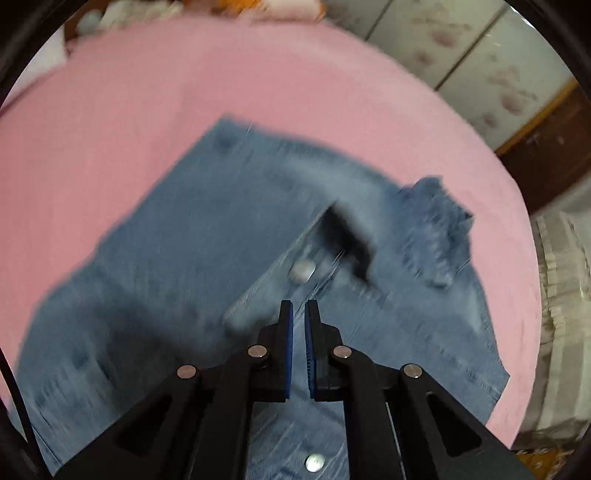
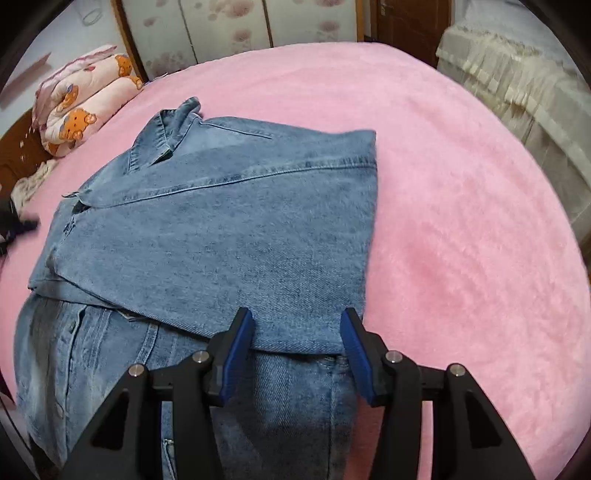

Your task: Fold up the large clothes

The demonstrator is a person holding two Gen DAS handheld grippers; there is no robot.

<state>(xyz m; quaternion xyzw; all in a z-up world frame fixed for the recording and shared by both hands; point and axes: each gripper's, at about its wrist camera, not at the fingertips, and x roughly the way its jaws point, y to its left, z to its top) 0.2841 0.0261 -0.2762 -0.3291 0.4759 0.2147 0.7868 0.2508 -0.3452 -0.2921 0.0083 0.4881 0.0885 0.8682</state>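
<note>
A home bedroom is surrounding us: a pink blanket [image 2: 461, 221] is covering the bed, bear-print quilts [image 2: 81, 110] are lying rolled beside flowered wardrobe doors [image 2: 236, 29], near a wooden door [image 2: 410, 26].

Both wrist views overlook denim jacket [image 1: 177, 236] closely.

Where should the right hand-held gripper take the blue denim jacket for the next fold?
Probably the straight hem of the folded-over panel of the blue denim jacket, approached from the near side. That edge lies flat on the pink bedspread, directly between the open right hand-held gripper.
</note>
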